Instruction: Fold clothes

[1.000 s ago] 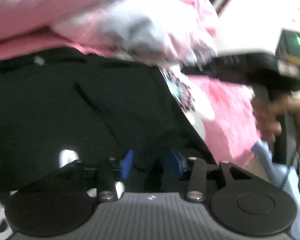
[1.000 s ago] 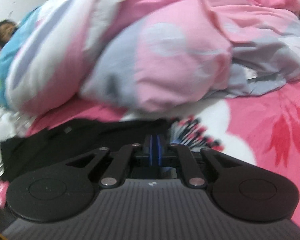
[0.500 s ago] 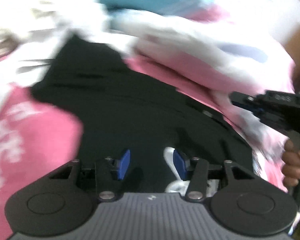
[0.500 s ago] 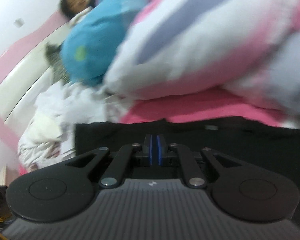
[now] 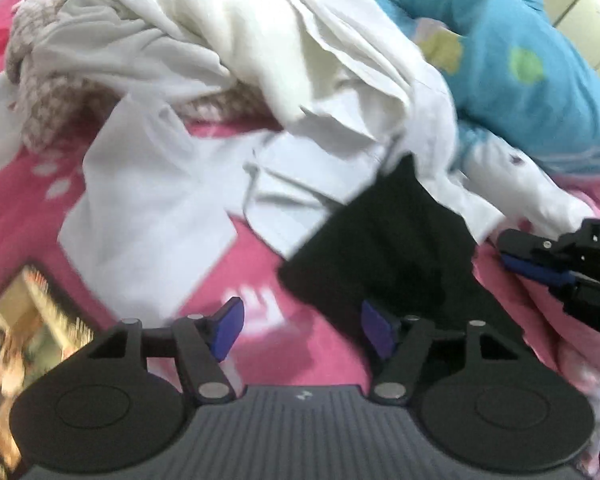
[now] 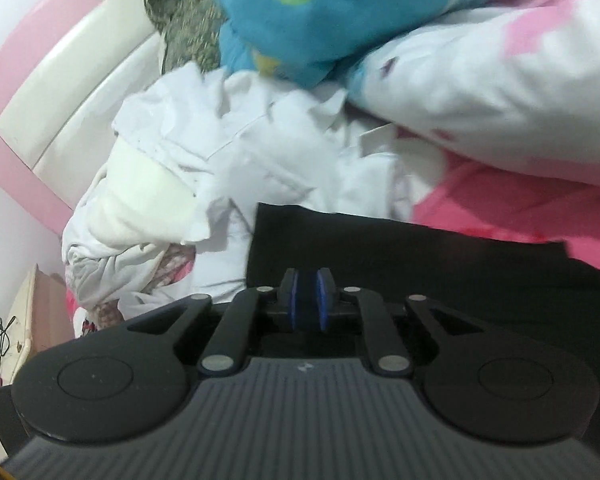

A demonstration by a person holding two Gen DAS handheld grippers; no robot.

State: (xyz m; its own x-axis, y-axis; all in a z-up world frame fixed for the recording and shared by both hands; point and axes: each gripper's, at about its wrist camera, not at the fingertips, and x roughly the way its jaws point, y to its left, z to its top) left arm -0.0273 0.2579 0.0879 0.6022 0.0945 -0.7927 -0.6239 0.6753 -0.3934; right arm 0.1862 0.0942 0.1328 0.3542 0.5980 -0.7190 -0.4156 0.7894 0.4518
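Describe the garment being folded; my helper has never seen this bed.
On the pink floral bedsheet, find the heap of white clothes beside the blue pillow. Just in front lies the black garment, the only dark piece there, flat rather than crumpled.

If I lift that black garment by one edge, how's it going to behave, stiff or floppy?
Probably floppy: the black garment already sags in soft folds over the pink bedsheet. It looks thin, so likely light. Held by the right hand-held gripper alone, it would likely droop, perhaps dragging across the white clothes pile.
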